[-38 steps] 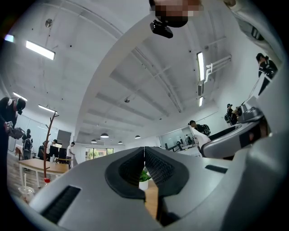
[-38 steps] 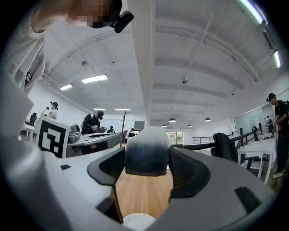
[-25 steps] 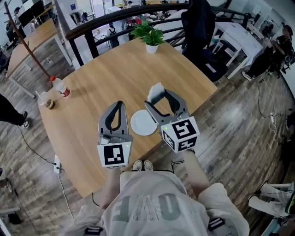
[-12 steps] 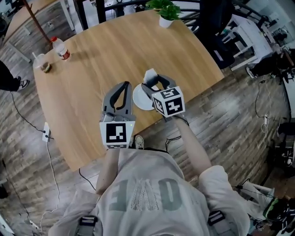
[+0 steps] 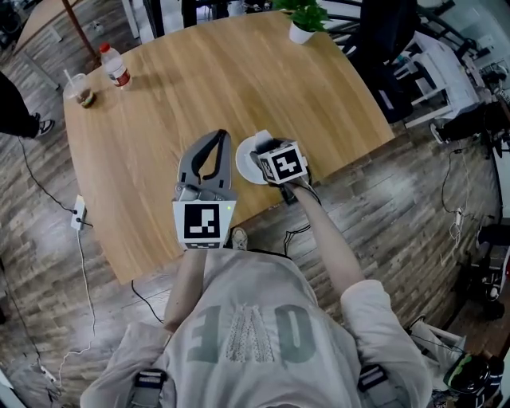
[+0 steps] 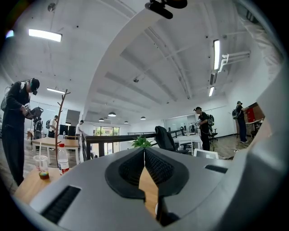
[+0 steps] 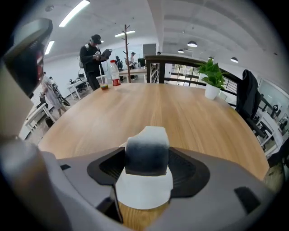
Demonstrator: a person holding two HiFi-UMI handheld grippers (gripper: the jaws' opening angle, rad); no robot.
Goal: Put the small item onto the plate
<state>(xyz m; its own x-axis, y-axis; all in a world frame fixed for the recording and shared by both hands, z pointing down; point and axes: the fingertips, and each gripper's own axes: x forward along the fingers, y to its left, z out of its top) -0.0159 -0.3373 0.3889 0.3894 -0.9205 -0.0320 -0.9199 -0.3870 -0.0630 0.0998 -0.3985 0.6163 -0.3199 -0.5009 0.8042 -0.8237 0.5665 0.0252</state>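
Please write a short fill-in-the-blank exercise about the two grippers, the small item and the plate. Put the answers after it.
1. Of the two grippers, only the ___ one holds the small item.
2. The left gripper has its jaws together and holds ___.
3. The plate on the wooden table is ___ in colour.

Missing words: right; nothing; white

Head camera high over my table (image 5: 199, 80), aimed steeply down, my gripper cameras low at its near edge, facing across, all seeing its potted plant (image 5: 303, 17).
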